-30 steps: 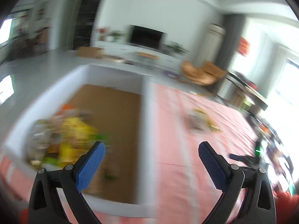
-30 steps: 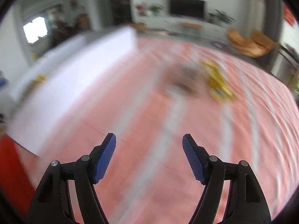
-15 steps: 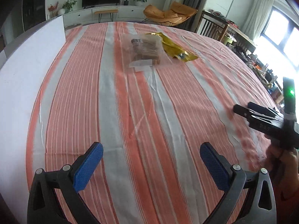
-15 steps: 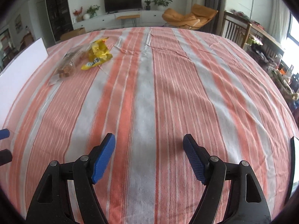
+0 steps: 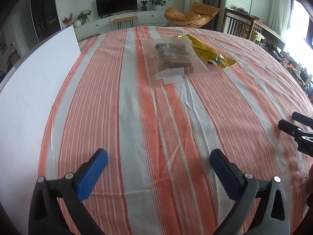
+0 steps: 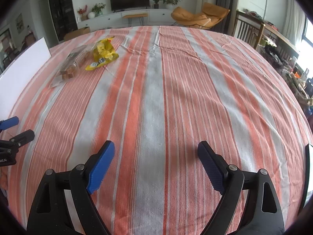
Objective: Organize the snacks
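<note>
A clear bag of brown snack bars (image 5: pixel 172 58) lies flat on the striped tablecloth, overlapping a crumpled yellow snack packet (image 5: pixel 211 54) behind it. Both are far ahead of my left gripper (image 5: pixel 158 156), which is open over bare cloth and holds nothing. In the right wrist view the clear bag (image 6: pixel 72 64) and yellow packet (image 6: pixel 103 52) lie at the far left. My right gripper (image 6: pixel 155 146) hovers over the cloth; its jaws are opening with nothing between them. Each gripper shows at the edge of the other's view: right gripper (image 5: pixel 291 121), left gripper (image 6: pixel 18 129).
The white wall of a box (image 5: pixel 29 78) runs along the table's left side, also seen as a white wall (image 6: pixel 23 62). The orange and white striped tablecloth (image 5: pixel 156 117) covers the table. Chairs and a TV cabinet stand beyond the far edge.
The left view swung from the white box with snacks inside across to the striped cloth, then closed in on the two packets. The right gripper's jaws have spread wider.
</note>
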Available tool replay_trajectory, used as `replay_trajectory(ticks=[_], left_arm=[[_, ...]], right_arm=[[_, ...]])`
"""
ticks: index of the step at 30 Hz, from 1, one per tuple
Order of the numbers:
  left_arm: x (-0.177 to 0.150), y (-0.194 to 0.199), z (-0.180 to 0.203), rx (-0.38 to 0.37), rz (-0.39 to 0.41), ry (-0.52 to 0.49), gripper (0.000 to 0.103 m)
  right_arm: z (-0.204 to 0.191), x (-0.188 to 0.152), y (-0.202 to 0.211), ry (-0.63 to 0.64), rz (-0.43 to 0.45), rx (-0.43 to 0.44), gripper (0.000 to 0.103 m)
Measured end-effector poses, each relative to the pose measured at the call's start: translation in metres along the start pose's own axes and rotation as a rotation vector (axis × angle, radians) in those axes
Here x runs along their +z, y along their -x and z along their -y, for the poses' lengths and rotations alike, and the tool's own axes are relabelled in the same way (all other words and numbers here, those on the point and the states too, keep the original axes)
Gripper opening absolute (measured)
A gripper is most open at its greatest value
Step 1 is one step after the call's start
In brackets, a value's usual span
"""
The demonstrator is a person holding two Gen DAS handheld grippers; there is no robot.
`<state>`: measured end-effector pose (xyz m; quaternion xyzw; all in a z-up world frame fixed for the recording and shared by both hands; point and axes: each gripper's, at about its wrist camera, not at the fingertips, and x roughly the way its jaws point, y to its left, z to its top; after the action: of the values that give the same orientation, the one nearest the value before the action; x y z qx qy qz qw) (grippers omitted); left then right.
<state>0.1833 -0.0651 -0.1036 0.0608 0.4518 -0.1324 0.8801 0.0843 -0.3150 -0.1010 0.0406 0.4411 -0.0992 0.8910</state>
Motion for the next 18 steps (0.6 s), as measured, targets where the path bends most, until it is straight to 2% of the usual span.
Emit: replay_trajectory(ticks=[18], left_arm=[[0.0001, -0.0007, 0.0004, 0.0, 0.0, 0.0, 0.103]], right_arm=[[0.0004, 0.0003, -0.0003, 0.0, -0.002, 0.004, 0.09]])
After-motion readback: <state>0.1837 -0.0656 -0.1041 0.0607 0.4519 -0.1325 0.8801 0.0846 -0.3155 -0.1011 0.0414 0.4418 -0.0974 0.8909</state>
